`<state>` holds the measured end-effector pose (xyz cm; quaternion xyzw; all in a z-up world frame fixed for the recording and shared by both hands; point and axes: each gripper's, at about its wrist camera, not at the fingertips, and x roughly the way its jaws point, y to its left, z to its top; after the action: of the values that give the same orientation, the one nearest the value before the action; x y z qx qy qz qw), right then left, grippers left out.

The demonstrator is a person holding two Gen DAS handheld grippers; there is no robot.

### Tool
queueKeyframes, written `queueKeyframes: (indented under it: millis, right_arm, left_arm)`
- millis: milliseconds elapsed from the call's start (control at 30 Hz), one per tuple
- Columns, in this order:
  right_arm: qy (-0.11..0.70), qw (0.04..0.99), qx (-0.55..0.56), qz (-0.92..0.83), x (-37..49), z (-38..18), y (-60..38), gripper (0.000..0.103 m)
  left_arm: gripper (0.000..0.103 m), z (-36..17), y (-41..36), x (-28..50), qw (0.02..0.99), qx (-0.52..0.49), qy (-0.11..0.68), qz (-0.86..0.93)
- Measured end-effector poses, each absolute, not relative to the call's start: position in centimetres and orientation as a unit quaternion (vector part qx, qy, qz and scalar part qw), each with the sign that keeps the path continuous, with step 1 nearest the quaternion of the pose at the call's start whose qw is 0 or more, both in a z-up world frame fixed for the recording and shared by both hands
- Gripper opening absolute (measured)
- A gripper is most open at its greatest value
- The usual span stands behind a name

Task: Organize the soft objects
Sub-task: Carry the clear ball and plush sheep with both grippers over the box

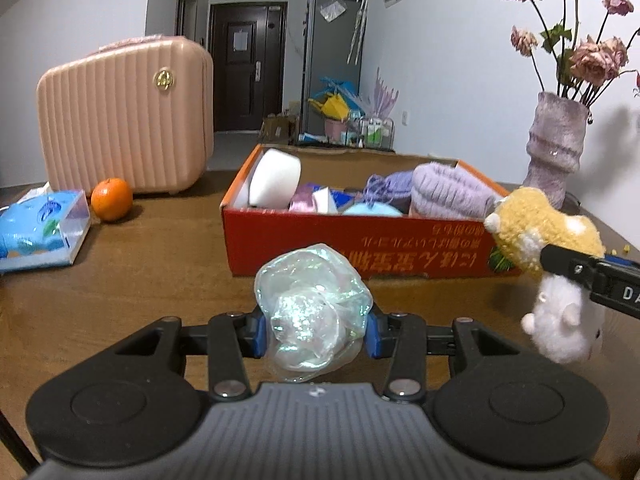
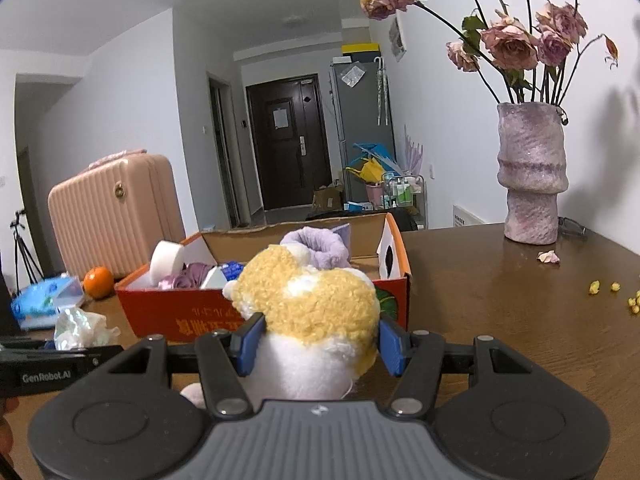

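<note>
Left wrist view first: the left gripper (image 1: pixel 316 330) has its blue pads pinched on a crumpled wad of shiny film (image 1: pixel 314 312), which sits between the fingers just above the wooden table (image 1: pixel 160 264), in front of the red box (image 1: pixel 360 248). That wad looks feather-light, crackly and springy, so a squeeze across its thick middle seems the safest hold; a loose edge would likely slip free. Off to the right, the plush toy (image 1: pixel 548 232) dangles from the other gripper, its white half hanging limp. This view alone shows the tissue pack (image 1: pixel 40 232) in full, and the orange (image 1: pixel 111 199) beside the pink case (image 1: pixel 128 116). Over to the right wrist view: the right gripper (image 2: pixel 320 346) has its fingers closed on that yellow-and-white toy at its waist. It is soft and squashy and should take a firm grip without harm. Here the box interior opens up, with a white roll (image 2: pixel 168 258) and purple knitwear (image 2: pixel 316 246) already inside, plus the vase (image 2: pixel 532 176) and yellow crumbs (image 2: pixel 612 296) on the table.
</note>
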<state>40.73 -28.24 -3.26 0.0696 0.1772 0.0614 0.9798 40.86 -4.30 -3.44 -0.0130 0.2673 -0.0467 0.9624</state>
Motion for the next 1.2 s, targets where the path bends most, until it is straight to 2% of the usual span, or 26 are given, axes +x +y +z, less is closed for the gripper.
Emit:
queueKeyframes:
  millis: [567,1200]
  right_arm:
    - [0.113,0.989,0.08,0.053,42.7,-1.3,-26.6,0.058]
    - [0.099,0.99,0.076,0.06,48.7,-1.0,-24.1,0.058]
  left_arm:
    - [0.044,-0.1,-5.6,42.7,0.977,-0.04,0.203,-0.046]
    - [0.044,1.2,-5.5,48.2,0.983,-0.059,0.172,-0.031]
